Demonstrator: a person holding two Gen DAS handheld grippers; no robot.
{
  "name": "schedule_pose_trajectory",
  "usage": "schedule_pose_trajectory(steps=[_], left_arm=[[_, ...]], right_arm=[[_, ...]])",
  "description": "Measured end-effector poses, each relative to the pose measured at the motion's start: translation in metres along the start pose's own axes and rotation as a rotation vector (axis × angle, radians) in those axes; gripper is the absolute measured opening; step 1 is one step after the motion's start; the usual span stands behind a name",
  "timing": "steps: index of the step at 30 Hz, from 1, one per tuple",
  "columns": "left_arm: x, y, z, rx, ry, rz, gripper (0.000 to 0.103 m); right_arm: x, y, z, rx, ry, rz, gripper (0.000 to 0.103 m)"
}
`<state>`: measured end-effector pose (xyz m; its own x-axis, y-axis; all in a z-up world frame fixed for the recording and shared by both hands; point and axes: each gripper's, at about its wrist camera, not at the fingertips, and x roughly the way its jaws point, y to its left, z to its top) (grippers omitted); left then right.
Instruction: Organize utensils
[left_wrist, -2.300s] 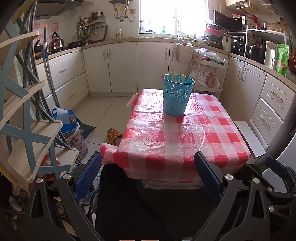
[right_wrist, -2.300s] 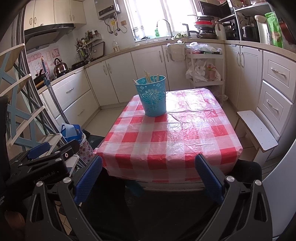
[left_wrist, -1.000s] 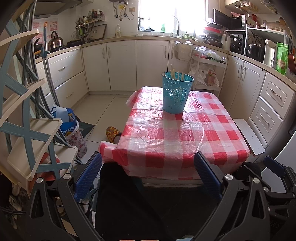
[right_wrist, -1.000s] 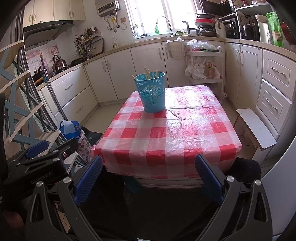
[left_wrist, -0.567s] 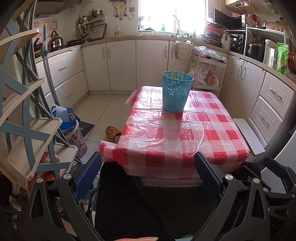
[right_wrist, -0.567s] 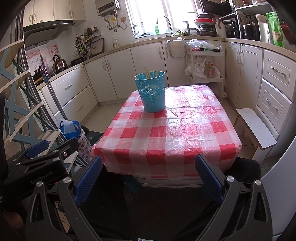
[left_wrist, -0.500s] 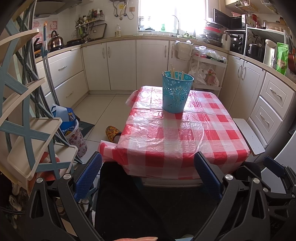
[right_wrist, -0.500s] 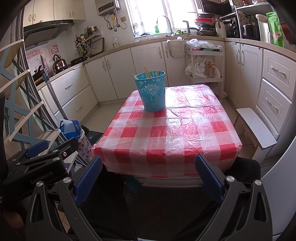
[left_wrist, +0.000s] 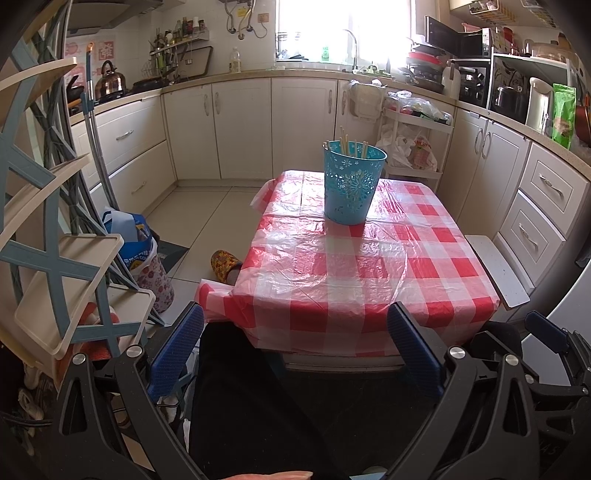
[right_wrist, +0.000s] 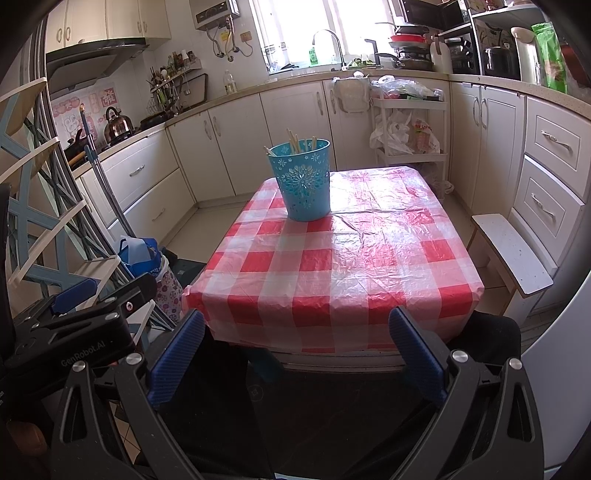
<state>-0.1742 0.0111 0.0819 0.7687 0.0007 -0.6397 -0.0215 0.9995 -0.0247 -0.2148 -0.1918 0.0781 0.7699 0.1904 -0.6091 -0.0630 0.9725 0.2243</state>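
Several pale chopsticks (left_wrist: 345, 142) upright in perforated teal bucket (left_wrist: 351, 184) on checkered table (left_wrist: 351, 266).

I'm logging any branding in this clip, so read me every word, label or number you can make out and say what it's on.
"GenRobot.AI" in grey letters on the black body of the left gripper, seen from the right wrist camera.
Red-and-white wall posters beside the steel kettle: characters too blurred to read.
Blue printed shopping bag on the floor: white lettering too small to read.
Green packet on the counter: unreadable.

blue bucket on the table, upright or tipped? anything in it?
Upright. The blue bucket stands on its base on the checked tablecloth, rim level, with chopsticks poking above the rim. How many it holds cannot be told.
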Motion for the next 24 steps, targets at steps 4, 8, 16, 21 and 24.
schedule_pose_trajectory(steps=[4, 8, 16, 21, 24], left_arm=[[-0.001, 0.000, 0.000, 0.001, -0.005, 0.003, 0.095], [-0.012, 0.000, -0.006, 0.004, -0.092, 0.005, 0.095], [0.004, 0.001, -0.008, -0.001, -0.018, -0.005, 0.095], [0.011, 0.005, -0.009, -0.015, 0.016, -0.008, 0.095], [0.012, 0.004, -0.009, -0.010, 0.020, -0.007, 0.095]], right_arm=[[0.001, 0.000, -0.001, -0.004, 0.004, -0.001, 0.096], [-0.001, -0.003, -0.010, 0.002, 0.007, -0.002, 0.096], [-0.001, -0.002, -0.012, -0.010, 0.027, -0.013, 0.096], [-0.001, -0.001, -0.011, -0.014, 0.037, -0.024, 0.096], [0.001, 0.000, -0.007, -0.010, 0.045, -0.028, 0.096]])
